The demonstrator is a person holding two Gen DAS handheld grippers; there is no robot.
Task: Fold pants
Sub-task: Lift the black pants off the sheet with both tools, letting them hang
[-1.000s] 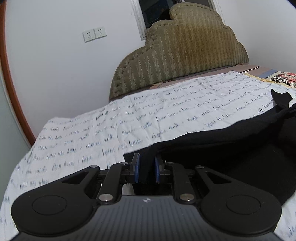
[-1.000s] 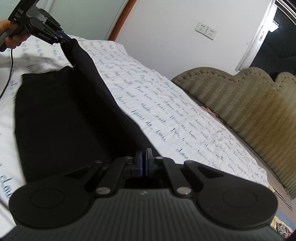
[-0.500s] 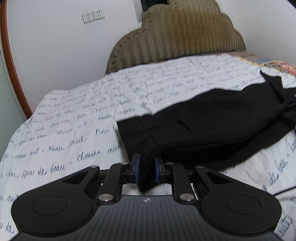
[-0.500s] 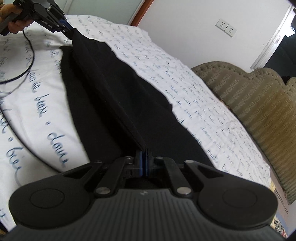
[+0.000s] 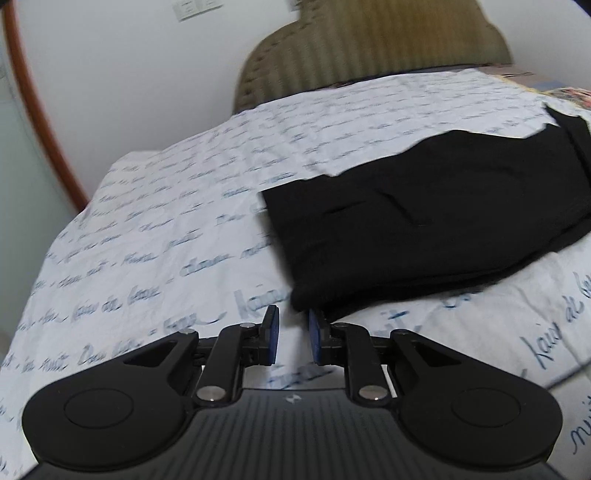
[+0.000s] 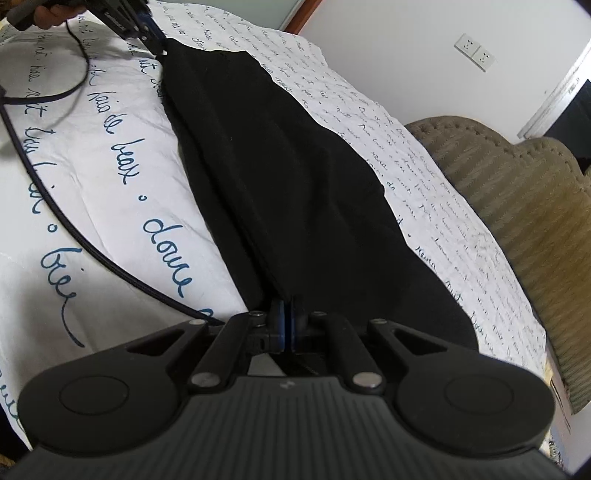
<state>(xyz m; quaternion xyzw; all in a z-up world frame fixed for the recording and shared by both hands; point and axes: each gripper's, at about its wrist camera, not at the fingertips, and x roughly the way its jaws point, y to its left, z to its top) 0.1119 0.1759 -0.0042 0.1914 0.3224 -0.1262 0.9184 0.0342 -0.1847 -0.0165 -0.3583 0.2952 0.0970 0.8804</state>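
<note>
Left wrist view: the left gripper (image 5: 292, 338) hangs low over the bed sheet (image 5: 147, 236), its two blue-padded fingers (image 5: 272, 334) set apart with only printed sheet showing in the gap. It holds nothing. The black pants (image 5: 424, 229) lie just ahead and to the right, flat on the sheet in folded layers, the nearest corner close to the right finger without being between the pads. Beyond the sheet stands a padded olive headboard (image 5: 369, 48) against a white wall (image 5: 122, 74).

Right wrist view: the right gripper (image 6: 287, 326) has its fingers pressed nearly together, and the near edge of the pants (image 6: 295, 184) is pinched between the blue pads. The cloth runs away from it as a long dark band across the sheet (image 6: 92, 166). At the far end, top left, the left gripper (image 6: 149, 35) sits at the pants' far corner; from here I cannot tell whether it touches the cloth. A black cable (image 6: 74, 225) curves over the sheet to the left of the pants. The headboard (image 6: 517, 192) sits at the right.
</note>
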